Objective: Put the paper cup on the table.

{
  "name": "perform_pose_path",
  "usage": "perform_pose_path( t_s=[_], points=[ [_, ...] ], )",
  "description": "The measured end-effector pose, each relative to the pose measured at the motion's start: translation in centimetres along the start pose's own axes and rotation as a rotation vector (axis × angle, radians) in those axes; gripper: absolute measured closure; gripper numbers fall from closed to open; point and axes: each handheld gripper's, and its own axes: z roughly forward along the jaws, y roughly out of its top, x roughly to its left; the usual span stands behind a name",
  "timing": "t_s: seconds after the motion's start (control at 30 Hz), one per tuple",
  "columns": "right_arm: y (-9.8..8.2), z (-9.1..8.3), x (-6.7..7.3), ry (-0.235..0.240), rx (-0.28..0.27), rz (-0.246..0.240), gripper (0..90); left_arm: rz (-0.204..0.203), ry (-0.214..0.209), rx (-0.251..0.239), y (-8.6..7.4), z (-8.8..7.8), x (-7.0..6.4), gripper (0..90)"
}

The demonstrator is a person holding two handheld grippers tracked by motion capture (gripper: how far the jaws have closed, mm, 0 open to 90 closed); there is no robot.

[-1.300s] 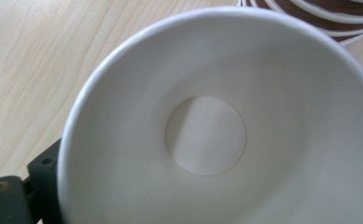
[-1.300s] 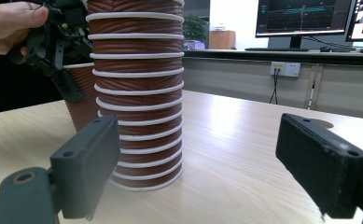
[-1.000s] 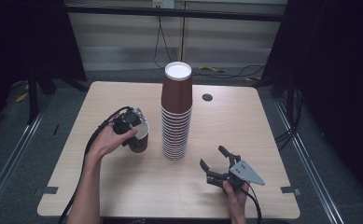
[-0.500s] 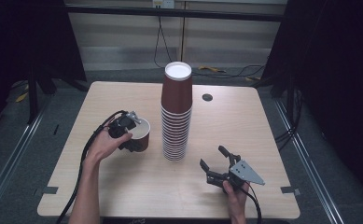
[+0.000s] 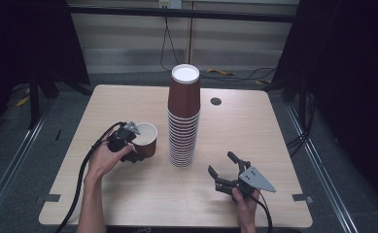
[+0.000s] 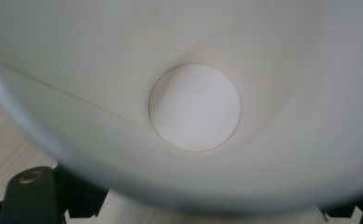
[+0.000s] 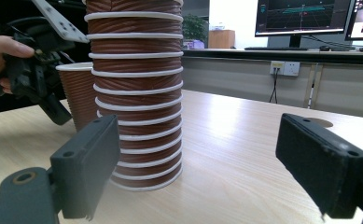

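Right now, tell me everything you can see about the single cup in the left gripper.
The single cup is a brown, ribbed paper cup with a white rolled rim and a plain white, empty inside with a faint side seam. It stands mouth up, low over or on the table, just left of the cup stack and apart from it. The left gripper has its jaws shut on the near wall at the rim. Whether its base touches the table I cannot tell.

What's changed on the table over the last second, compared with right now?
The left gripper carried the single brown paper cup down onto the wooden table, its fingers closing on the cup's rim. The tall stack of brown paper cups and the open right gripper stayed put.
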Motion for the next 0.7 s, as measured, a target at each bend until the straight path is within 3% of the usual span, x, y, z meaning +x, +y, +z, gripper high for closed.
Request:
perform_pose_path(
  t_s=[0.1, 0.23, 0.27, 0.33, 0.37, 0.47, 0.5, 0.53, 0.6, 0.7],
  points=[
    [0.0, 0.0, 0.0, 0.002, -0.002, -0.001, 13.5, -0.002, 0.046, -0.006, -0.3, -0.2, -0.3, 15.8],
    [0.0, 0.0, 0.0, 0.001, -0.003, 0.001, 13.5, -0.010, 0.049, -0.043, -0.8, -0.4, -0.6, 16.2],
    [0.0, 0.0, 0.0, 0.001, -0.003, 0.000, 13.5, -0.028, 0.053, -0.092, -1.2, -0.6, -0.8, 15.9],
    [0.0, 0.0, 0.0, 0.001, -0.003, 0.000, 13.5, -0.036, 0.051, -0.114, -1.4, -0.7, -0.7, 16.0],
    [0.0, 0.0, 0.0, 0.001, -0.002, 0.000, 13.5, -0.062, 0.055, -0.139, -1.9, -0.8, -0.8, 16.0],
    [0.0, 0.0, 0.0, -0.001, -0.002, 0.000, 13.5, -0.063, 0.072, -0.174, -2.2, -1.0, -0.8, 16.0],
    [0.0, 0.0, 0.0, 0.000, -0.003, -0.001, 13.5, -0.077, 0.078, -0.216, -2.6, -1.2, -0.9, 15.9],
    [0.0, 0.0, 0.0, -0.001, -0.003, -0.001, 13.5, -0.077, 0.078, -0.216, -2.6, -1.2, -0.9, 15.8],
    [0.0, 0.0, 0.0, -0.001, -0.003, 0.000, 13.5, -0.078, 0.118, -0.259, -3.0, -1.6, -1.5, 15.7],
    [0.0, 0.0, 0.0, 0.000, -0.003, -0.001, 13.5, -0.094, 0.121, -0.308, -3.6, -1.9, -2.2, 16.0]
  ],
)
